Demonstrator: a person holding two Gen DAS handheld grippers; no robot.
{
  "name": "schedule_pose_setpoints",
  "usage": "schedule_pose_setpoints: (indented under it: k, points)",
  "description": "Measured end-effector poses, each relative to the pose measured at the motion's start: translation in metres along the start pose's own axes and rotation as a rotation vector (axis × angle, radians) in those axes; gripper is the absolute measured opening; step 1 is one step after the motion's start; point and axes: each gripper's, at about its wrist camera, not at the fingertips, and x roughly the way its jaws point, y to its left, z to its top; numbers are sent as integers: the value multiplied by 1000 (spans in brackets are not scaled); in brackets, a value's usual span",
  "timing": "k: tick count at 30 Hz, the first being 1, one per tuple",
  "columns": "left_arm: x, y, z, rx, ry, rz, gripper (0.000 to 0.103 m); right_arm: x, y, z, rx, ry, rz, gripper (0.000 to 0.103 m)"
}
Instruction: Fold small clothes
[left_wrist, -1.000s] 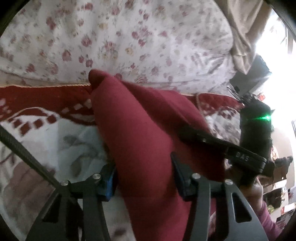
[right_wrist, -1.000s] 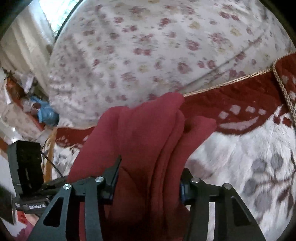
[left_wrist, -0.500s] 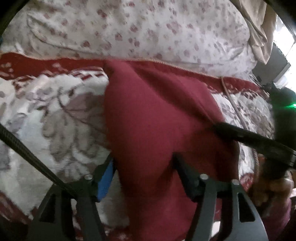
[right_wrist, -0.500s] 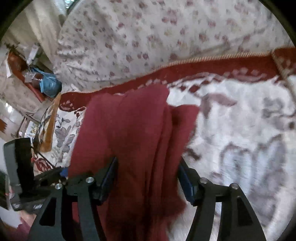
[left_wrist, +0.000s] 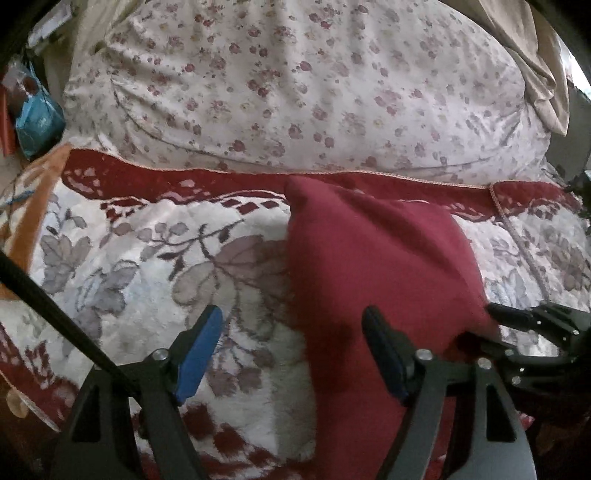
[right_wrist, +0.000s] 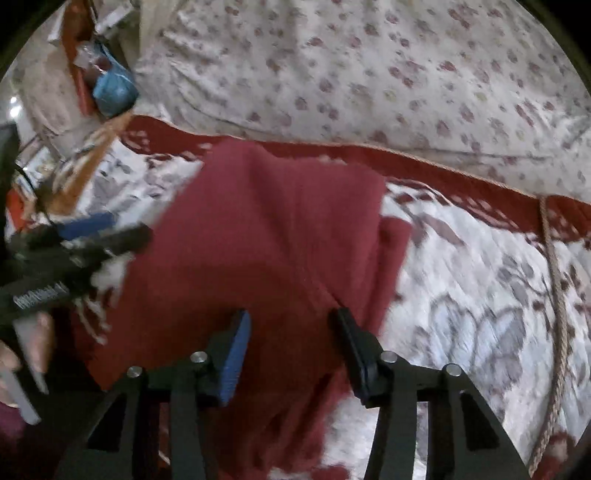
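Both my left gripper (left_wrist: 291, 350) and right gripper (right_wrist: 288, 347) stand apart over the red garment (right_wrist: 266, 236). Risk: a finger snags a layer on withdrawal, and the fold springs loose.

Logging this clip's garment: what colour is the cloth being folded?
Plain dark red cloth, with no pattern; clearest in the right wrist view.

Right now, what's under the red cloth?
The red cloth lies on a white blanket with grey leaves and dark red edges. The blanket shows all around the cloth. Anything directly beneath the cloth is covered, so it can't be seen.
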Motion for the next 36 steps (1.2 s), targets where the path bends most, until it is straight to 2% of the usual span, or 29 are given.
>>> schedule_pose_setpoints:
  k: [1,3,6,8,12,15,19,36]
  points:
    - [-1,-2,0,7,-3,5,77,0,-3,-3,6,10,-15,52]
    - [-5,-6,0,13,-13,6,77,-1,-11,-7,48,23,25,52]
    - [-11,-10,0,18,-29,4,77,-17,-16,-11,80,-8,56,52]
    - [-15,-12,1,21,-40,11,77,-30,-15,-12,88,-27,45,54]
    - [-24,-12,2,3,-52,3,78,-52,-8,-7,91,-85,-4,76]
    - [-30,-13,1,-2,-59,4,78,-64,-1,-2,93,-126,-41,82]
    - [-35,-14,0,5,-74,23,79,-69,7,4,111,-146,-48,88]
    - [-48,-6,1,-19,-123,46,82,-57,22,16,143,-150,-98,94]
